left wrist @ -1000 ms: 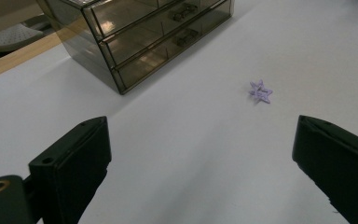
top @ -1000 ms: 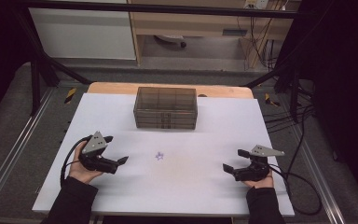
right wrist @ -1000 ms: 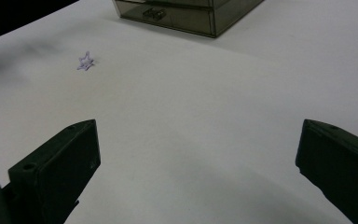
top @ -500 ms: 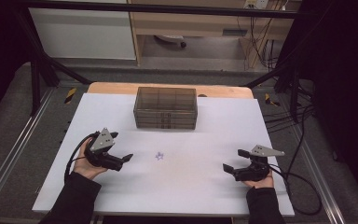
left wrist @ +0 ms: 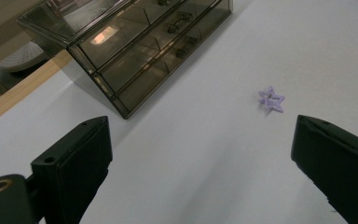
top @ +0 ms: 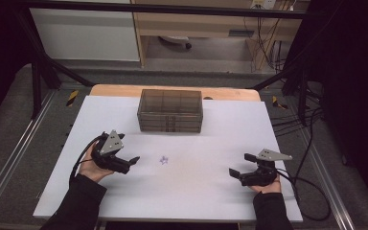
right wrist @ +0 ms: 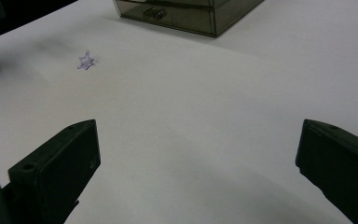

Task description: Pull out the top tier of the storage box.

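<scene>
On the high view I see the small purple star (top: 164,160) lying flat on the white counter (top: 211,201), about in the middle between its left and right edges and a little nearer to the front edge than to the back one. My left gripper (top: 130,162) is just to the left of the star, with its tips pointing to it but not touching it; there is a short bare strip of counter between them. Its jaws stand wide apart and hold nothing. In the left gripper view the star (left wrist: 271,100) lies ahead of the jaws and closer to the right one, on open counter. My right gripper (top: 238,165) rests near the front right corner of the counter, well apart from the star, also with the jaws wide apart and empty. In the right gripper view the star (right wrist: 86,61) is far ahead, toward the upper left. The smoky transparent drawer box (top: 170,110) stands near the middle of the back edge, behind the star and apart from it. I can see small handles on its drawers in the left gripper view (left wrist: 177,28), but I cannot tell what is inside, because the dark walls hide it. The star is too small to make out its details. The left part of the right gripper view is blurred and dark.
</scene>
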A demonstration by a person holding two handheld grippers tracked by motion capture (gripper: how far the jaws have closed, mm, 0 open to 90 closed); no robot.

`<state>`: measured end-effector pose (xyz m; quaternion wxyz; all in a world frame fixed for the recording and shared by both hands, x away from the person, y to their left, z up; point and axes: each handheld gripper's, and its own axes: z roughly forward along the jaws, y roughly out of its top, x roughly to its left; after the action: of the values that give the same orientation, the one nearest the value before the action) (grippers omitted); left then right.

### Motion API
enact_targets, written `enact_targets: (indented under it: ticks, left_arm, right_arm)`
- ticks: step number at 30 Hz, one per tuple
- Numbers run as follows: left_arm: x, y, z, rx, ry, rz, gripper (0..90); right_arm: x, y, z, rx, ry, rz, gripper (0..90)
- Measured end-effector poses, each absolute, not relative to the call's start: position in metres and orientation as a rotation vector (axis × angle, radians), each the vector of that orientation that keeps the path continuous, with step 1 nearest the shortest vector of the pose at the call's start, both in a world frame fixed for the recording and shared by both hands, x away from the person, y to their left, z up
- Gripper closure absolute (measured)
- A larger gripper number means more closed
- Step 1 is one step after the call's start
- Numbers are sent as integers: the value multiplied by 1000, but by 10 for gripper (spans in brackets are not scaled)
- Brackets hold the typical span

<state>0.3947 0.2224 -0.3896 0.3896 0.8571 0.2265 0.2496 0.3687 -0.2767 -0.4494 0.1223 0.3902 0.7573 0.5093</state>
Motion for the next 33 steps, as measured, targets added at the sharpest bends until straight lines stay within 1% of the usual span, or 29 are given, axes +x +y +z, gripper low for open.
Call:
enact_targets:
  ticks: [9,33]
  left_arm:
    - [398,214,-389,2201,549,662,54]
    - [409,186,-385,2291,445,788,58]
  right_arm:
    - [369,-277,-449,1140,2209,1486,4]
    - [369,-277,-450,1138,2210,1481,4]
